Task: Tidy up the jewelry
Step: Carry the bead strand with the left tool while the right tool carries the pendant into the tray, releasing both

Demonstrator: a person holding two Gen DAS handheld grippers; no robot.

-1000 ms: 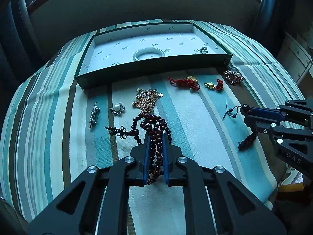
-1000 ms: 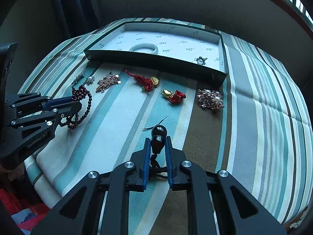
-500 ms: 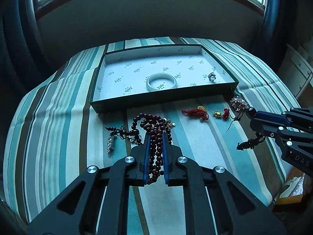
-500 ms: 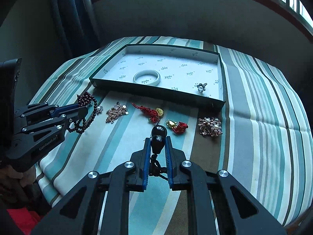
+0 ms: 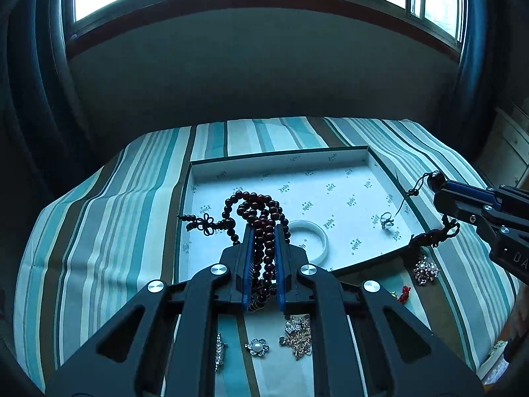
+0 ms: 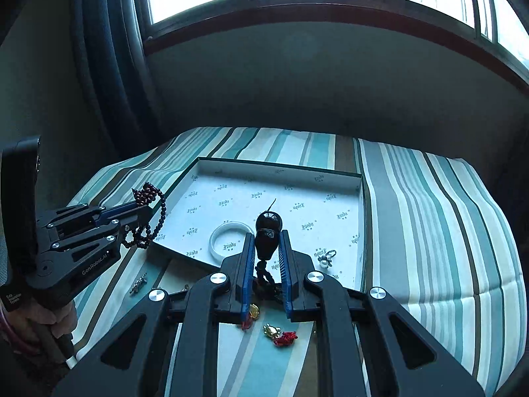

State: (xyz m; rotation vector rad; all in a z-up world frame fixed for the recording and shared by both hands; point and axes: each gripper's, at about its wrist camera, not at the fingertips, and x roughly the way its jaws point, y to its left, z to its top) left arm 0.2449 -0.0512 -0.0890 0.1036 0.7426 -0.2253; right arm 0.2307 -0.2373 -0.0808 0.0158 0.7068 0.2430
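Surroundings: striped teal and brown cloth (image 5: 109, 231) covers the counter. A shallow tray (image 5: 281, 160) with white printed lining sits on it, far side toward the window wall. Inside the tray: a white bangle (image 5: 322, 236) lying flat, and a small pearl ring (image 5: 386, 221) near the tray's right wall. On the cloth in front of the tray, nearest the cameras: a narrow rhinestone pin (image 5: 220, 352), a pearl flower brooch (image 5: 257, 346), a gold filigree piece (image 5: 297, 332), a red knot charm (image 6: 285, 338) with a gold bead, and a pearl cluster brooch (image 5: 426, 269) off the tray's near right corner. The tray's near wall stands between these loose pieces and the lining.

Jaws: the left gripper (image 5: 264, 241) has its jaws nearly closed, pinching a string of dark red beads (image 5: 261, 211). The right gripper (image 6: 267, 248) has its jaws closed on a black bead pendant (image 6: 268, 223) on a braided cord.

Position and orientation: the dark red beads are held in the air above the left part of the tray; the strand runs lengthwise between the blue pads, loops bunch past the tips, and a knotted tail sticks out to the left. In the right wrist view more loops hang below the jaws. The black bead pendant is over the tray's right side, large bead leading past the fingertips, long axis along the jaws, thin tail pointing toward the window; its braided cord trails below.
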